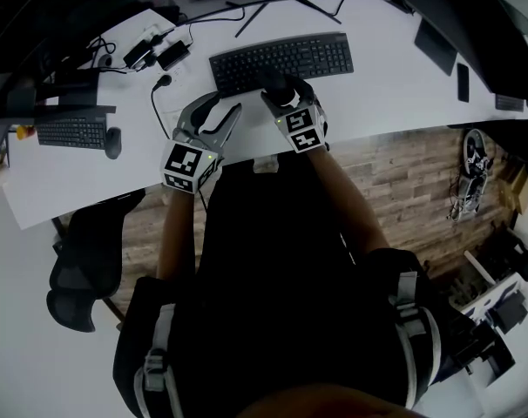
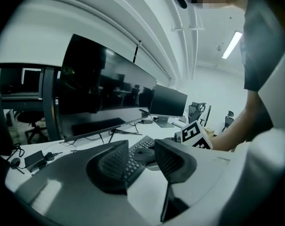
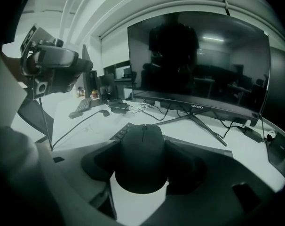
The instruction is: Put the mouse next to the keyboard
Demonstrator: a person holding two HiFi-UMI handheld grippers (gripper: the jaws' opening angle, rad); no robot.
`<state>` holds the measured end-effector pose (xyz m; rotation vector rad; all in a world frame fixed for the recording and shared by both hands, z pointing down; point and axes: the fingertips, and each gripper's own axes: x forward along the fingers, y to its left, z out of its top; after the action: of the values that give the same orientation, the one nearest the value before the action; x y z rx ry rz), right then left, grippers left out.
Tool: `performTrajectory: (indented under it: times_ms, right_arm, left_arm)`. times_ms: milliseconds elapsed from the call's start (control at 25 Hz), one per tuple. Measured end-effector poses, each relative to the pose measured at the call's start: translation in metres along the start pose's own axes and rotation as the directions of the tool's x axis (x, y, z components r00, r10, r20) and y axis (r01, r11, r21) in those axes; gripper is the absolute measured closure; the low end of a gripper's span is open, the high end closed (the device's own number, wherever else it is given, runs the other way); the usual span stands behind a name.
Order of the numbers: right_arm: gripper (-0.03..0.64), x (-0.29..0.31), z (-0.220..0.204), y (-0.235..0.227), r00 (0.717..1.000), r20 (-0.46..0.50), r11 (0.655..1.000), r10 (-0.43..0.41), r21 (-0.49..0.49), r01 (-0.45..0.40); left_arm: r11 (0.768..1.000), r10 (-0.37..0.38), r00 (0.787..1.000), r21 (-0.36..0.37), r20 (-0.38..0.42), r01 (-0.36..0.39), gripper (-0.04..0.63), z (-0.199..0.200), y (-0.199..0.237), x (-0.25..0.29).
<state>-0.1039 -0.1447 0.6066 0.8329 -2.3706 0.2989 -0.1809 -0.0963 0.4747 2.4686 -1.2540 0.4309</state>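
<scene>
In the head view a smooth white desk (image 1: 395, 85) curves above a brown wood-plank floor (image 1: 403, 181). Two flat black keyboards lie on it: the full-size keyboard (image 1: 281, 59) at 12 o'clock and a smaller keyboard (image 1: 72, 132) at 9 o'clock, with a second mouse (image 1: 113, 142) just beside it (so two mice in all). The right gripper (image 1: 281, 92) has the rounded, matte-black mouse (image 1: 275, 83) at the full-size keyboard's near edge, at its 6 o'clock. The left gripper (image 1: 219, 118) sits at that mouse's 8 o'clock. In the left gripper view its two fingers, with ribbed pads (image 2: 115, 165), stand apart with nothing between them. In the right gripper view both fingers are clamped on the mouse's flanks, with one wide, glossy dark monitor (image 3: 199, 65) at 12 o'clock.
</scene>
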Motion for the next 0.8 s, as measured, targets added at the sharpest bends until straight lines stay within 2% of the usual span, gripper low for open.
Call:
performTrajectory:
  times_ms: [280,800]
  right_arm:
    - [0.322,-0.018,-0.011,-0.037,1.0,0.005,1.0,-0.013,0.015,0.012]
    - [0.322,-0.056,-0.039,-0.111,0.999,0.015,0.999,-0.033,0.043,0.032]
  left_arm:
    - [1.0,-0.016,1.0,0.012,-0.003,0.016,0.422,0.015,-0.023,0.035]
    - [1.0,0.01,1.0,0.015,-0.012,-0.01,0.423,0.033,-0.058,0.092]
